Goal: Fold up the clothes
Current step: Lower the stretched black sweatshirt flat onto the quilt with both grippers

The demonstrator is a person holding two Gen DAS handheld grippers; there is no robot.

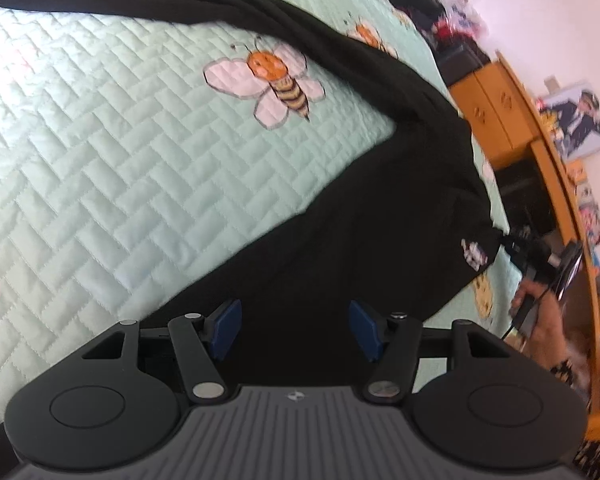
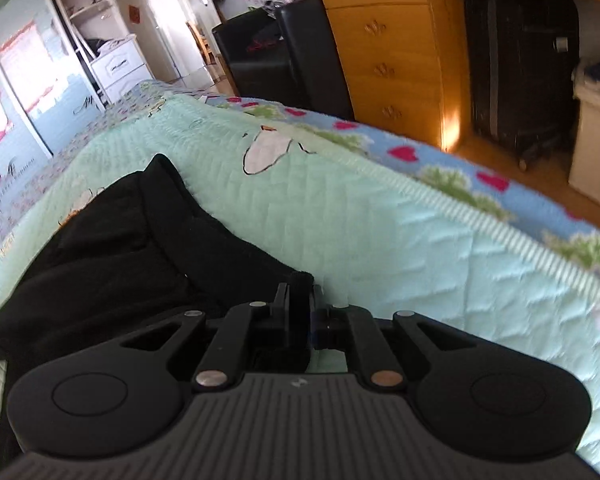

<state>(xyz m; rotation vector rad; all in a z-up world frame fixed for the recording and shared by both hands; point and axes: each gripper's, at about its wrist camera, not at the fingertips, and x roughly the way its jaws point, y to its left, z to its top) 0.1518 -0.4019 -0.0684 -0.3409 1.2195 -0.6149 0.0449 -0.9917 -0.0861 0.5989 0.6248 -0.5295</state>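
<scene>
A black garment (image 1: 340, 216) lies stretched across the mint quilted bedspread (image 1: 120, 160), with a small white logo near its far corner. My left gripper (image 1: 295, 330) is open just above the garment's near part, its blue pads (image 1: 226, 328) spread wide with black cloth beneath them. My right gripper (image 2: 300, 300) is shut on a corner of the black garment (image 2: 120, 248), which trails away to the left over the bedspread (image 2: 380, 240). The right gripper also shows at the far right in the left wrist view (image 1: 528, 248), held in a hand at the garment's corner.
A bee print (image 1: 272, 80) is on the quilt beside the garment. The bed's edge has a blue floral border (image 2: 460, 168). Beyond it stand a wooden chest of drawers (image 2: 388, 40), a dark suitcase (image 2: 516, 68) and black boxes (image 2: 268, 56).
</scene>
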